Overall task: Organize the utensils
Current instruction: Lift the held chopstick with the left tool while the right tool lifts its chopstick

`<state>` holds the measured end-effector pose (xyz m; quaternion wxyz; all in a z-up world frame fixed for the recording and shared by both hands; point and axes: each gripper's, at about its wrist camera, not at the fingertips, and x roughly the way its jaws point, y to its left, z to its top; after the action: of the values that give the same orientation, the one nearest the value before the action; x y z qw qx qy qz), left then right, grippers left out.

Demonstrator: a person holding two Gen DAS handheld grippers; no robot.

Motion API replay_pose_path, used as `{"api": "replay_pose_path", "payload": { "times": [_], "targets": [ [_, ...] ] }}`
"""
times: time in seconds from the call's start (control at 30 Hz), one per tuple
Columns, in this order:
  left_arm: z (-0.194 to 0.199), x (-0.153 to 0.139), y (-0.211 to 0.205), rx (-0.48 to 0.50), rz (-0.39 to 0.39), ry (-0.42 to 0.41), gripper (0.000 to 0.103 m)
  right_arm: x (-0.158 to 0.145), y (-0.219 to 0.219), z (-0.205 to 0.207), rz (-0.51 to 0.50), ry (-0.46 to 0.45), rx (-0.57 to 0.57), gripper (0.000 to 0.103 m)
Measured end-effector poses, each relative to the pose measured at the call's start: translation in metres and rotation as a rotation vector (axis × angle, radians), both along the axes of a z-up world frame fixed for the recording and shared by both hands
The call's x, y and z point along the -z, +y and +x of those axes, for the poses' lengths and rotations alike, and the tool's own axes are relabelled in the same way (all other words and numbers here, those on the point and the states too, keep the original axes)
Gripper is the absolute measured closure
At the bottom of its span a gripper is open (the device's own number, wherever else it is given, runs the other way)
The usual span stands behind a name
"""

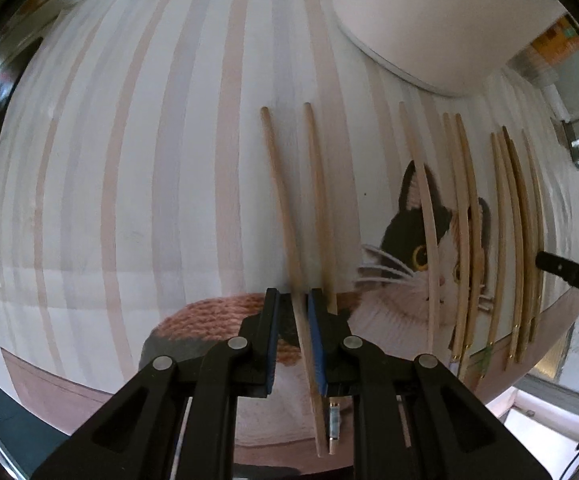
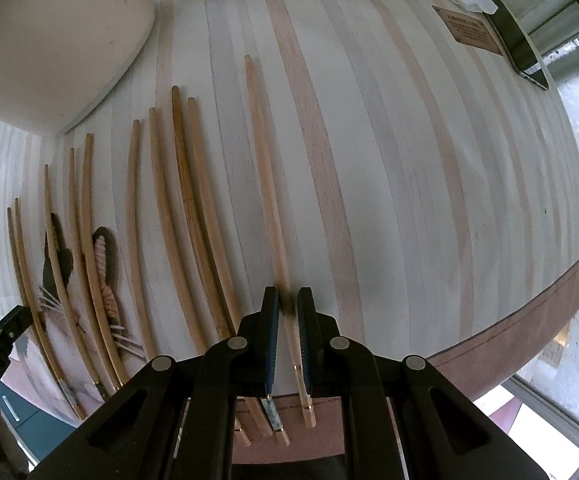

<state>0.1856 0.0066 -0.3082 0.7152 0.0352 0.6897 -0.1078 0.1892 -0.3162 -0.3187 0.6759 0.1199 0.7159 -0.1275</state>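
Several wooden chopsticks lie in a row on a striped placemat with a cat picture [image 1: 409, 264]. In the left wrist view, my left gripper [image 1: 294, 300] has one chopstick [image 1: 285, 216] between its jaws with a gap on the left side; a second chopstick [image 1: 319, 200] lies just right of it. Further chopsticks [image 1: 505, 240] lie to the right. In the right wrist view, my right gripper [image 2: 288, 300] straddles a pale chopstick [image 2: 265, 176], jaws slightly apart around it. More chopsticks [image 2: 189, 208] lie to its left.
A white rounded container [image 1: 429, 20] stands at the mat's far side, also in the right wrist view [image 2: 49, 32]. A phone [image 2: 517, 44] and a brown card [image 2: 469, 28] lie at the far right. The right gripper's tip [image 1: 569, 276] shows at the left view's right edge.
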Motion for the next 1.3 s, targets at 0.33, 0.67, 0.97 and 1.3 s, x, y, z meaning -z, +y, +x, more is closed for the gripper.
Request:
{"api": "replay_pose_path", "payload": {
  "times": [0.33,0.67,0.97,1.3],
  "targets": [
    [-0.005,0.002,-0.024,0.013,0.092,-0.035,0.098,-0.001,-0.007,-0.010,-0.010,0.018,0.014,0.096],
    [0.024,-0.002,-0.028,-0.016,0.092,-0.039,0.095,0.003,-0.017,0.004,0.034,0.026,0.048,0.085],
    [0.045,-0.007,-0.025,0.001,0.086,-0.049,0.095,0.008,-0.012,0.033,-0.007,0.016,0.065,0.070],
    [0.058,-0.010,-0.017,0.000,0.143,-0.109,0.099,0.001,0.009,0.028,-0.067,-0.051,0.073,0.096]
  ]
}}
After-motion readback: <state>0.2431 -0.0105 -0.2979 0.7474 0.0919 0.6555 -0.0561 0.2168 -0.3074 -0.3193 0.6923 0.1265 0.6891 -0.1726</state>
